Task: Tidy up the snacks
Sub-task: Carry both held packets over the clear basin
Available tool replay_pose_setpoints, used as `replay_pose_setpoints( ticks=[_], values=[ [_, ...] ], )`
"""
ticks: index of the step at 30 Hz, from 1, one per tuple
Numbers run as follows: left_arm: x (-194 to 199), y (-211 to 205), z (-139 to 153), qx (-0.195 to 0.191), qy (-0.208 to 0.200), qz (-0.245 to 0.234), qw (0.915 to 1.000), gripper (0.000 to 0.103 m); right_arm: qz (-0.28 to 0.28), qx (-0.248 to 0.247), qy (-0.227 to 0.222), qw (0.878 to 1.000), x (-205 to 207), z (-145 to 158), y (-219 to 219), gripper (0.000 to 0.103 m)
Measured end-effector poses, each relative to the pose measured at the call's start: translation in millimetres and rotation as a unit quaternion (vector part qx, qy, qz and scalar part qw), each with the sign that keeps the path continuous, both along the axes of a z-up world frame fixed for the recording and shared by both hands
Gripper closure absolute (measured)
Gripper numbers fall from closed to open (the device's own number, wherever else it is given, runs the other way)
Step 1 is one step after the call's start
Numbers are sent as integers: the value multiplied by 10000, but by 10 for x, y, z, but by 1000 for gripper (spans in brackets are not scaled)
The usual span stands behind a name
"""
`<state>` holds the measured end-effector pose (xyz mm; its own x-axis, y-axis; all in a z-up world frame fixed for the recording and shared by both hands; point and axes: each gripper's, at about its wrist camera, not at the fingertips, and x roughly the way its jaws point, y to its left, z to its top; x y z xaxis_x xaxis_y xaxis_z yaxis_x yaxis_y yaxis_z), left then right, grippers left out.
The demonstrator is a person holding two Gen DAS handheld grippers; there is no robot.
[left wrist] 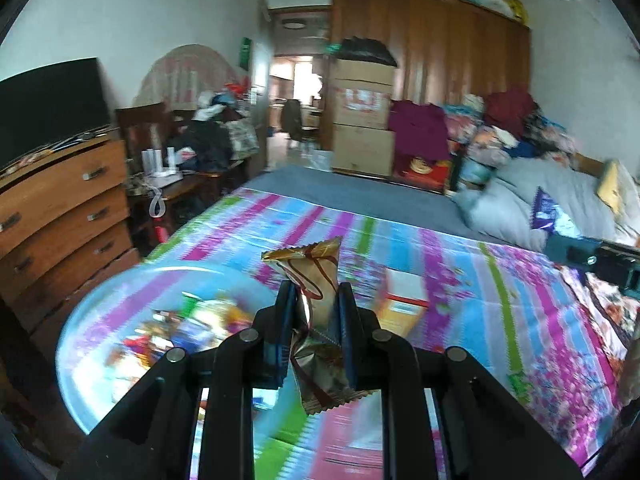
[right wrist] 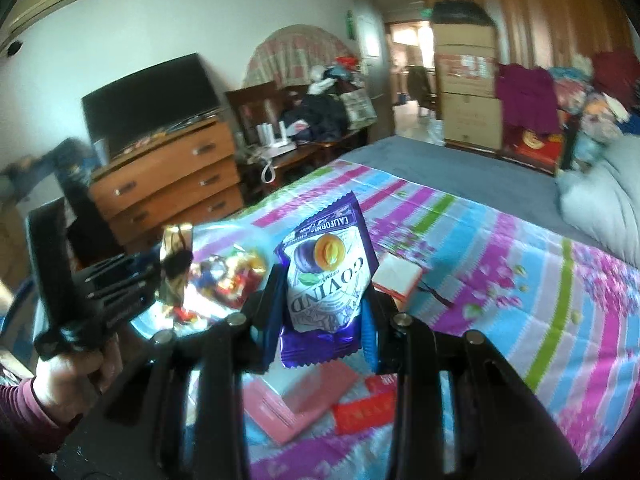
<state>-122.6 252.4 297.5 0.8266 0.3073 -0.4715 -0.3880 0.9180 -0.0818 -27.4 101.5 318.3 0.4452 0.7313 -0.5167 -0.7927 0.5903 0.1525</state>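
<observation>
The left hand-held gripper (left wrist: 316,300) clenched a gold snack packet (left wrist: 320,280) upright between its pads; the right hand-held gripper (right wrist: 324,300) grasped a purple prune packet (right wrist: 326,276).

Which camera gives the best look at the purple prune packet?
The right wrist view: the purple prune packet fills the middle, pinched in the right tongs, its plum picture and upside-down lettering readable. The left wrist view shows only a small blurred purple and silver corner of it near the right edge.
</observation>
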Motion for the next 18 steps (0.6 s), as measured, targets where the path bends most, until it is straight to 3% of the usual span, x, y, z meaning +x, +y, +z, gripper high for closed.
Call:
replay_pose_setpoints(
  ticks=[8, 18],
  values=[
    [-188, 910, 7, -225, -4, 643, 9977, 83, 660, -8, 164, 9977, 1, 222, 847, 69],
    [-292, 1685, -163, -512, 247, 1116, 9921, 83, 1209, -229, 624, 9904, -10, 11, 1788, 69]
  ],
)
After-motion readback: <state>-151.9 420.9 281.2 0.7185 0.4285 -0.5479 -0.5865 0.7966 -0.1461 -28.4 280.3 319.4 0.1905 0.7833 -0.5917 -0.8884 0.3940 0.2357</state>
